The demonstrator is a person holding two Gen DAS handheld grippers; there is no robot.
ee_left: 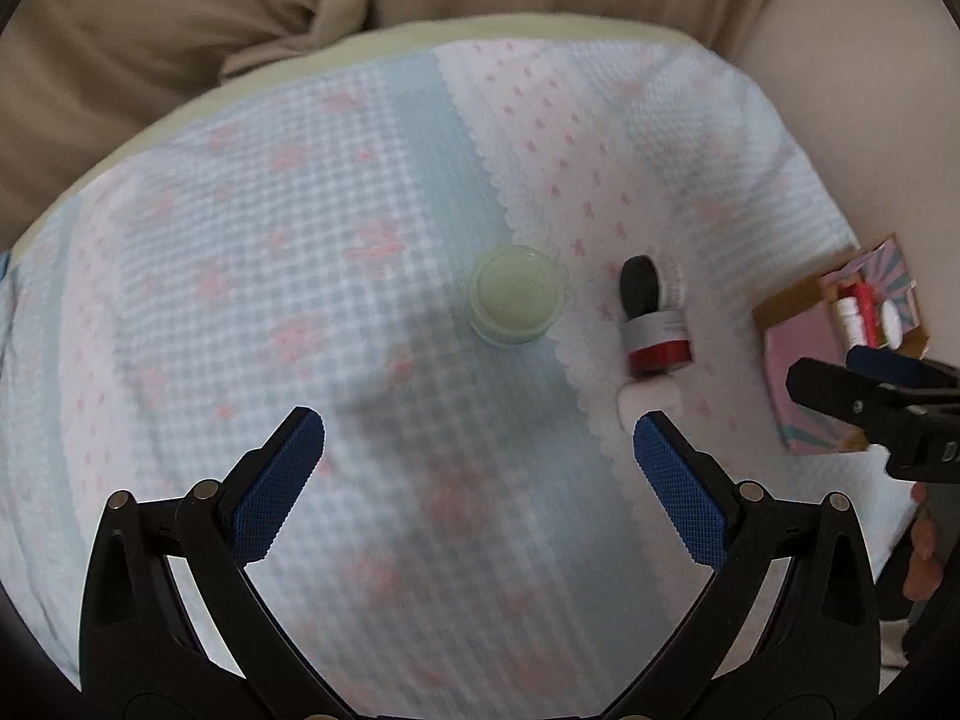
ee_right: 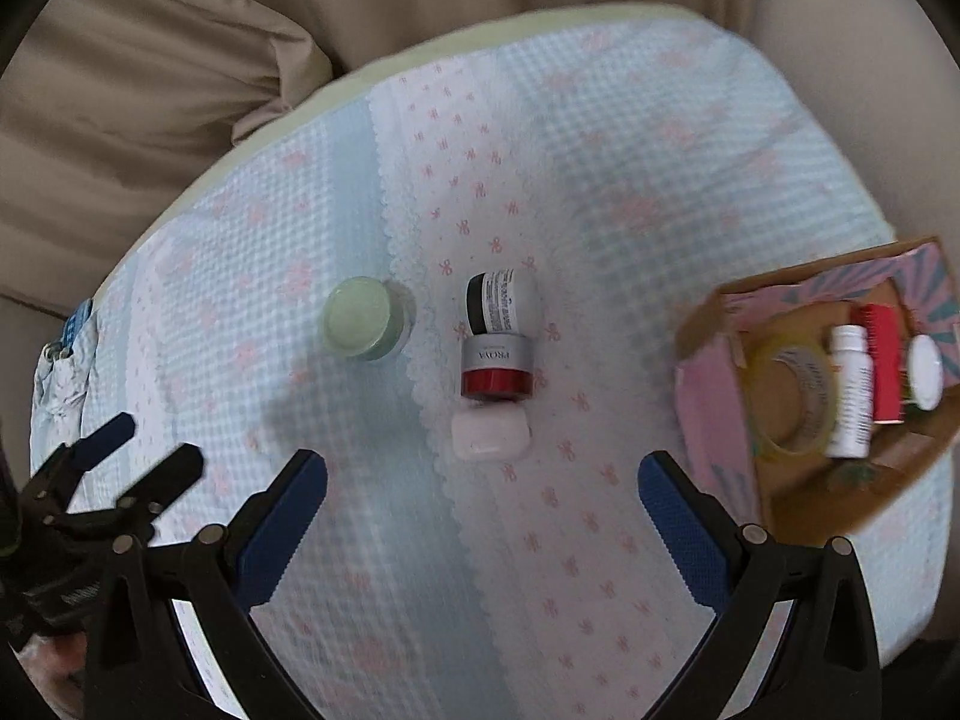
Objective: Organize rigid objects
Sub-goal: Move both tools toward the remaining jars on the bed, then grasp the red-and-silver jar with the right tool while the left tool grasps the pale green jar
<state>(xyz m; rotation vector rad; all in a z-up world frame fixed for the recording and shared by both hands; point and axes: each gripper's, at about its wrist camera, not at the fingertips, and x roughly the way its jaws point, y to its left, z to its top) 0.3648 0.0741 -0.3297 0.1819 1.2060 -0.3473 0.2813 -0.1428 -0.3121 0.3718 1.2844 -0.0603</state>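
A pale green round jar [ee_left: 517, 300] [ee_right: 364, 318] stands on the patterned cloth. To its right lie a black-and-white tube [ee_right: 501, 302] [ee_left: 641, 285], a red-and-silver jar [ee_right: 496, 374] [ee_left: 657, 341] and a small white case [ee_right: 491, 433] [ee_left: 651, 399] in a row. My left gripper [ee_left: 478, 483] is open and empty, hovering short of the green jar. My right gripper [ee_right: 483, 525] is open and empty, just short of the white case.
A pink cardboard box [ee_right: 714, 384] [ee_left: 798, 360] at the right holds a tape roll [ee_right: 789, 402], a white bottle [ee_right: 851, 390], a red item [ee_right: 885, 369] and a white cap [ee_right: 924, 372]. Beige cushions [ee_left: 180, 30] rise behind the cloth-covered surface [ee_right: 630, 180].
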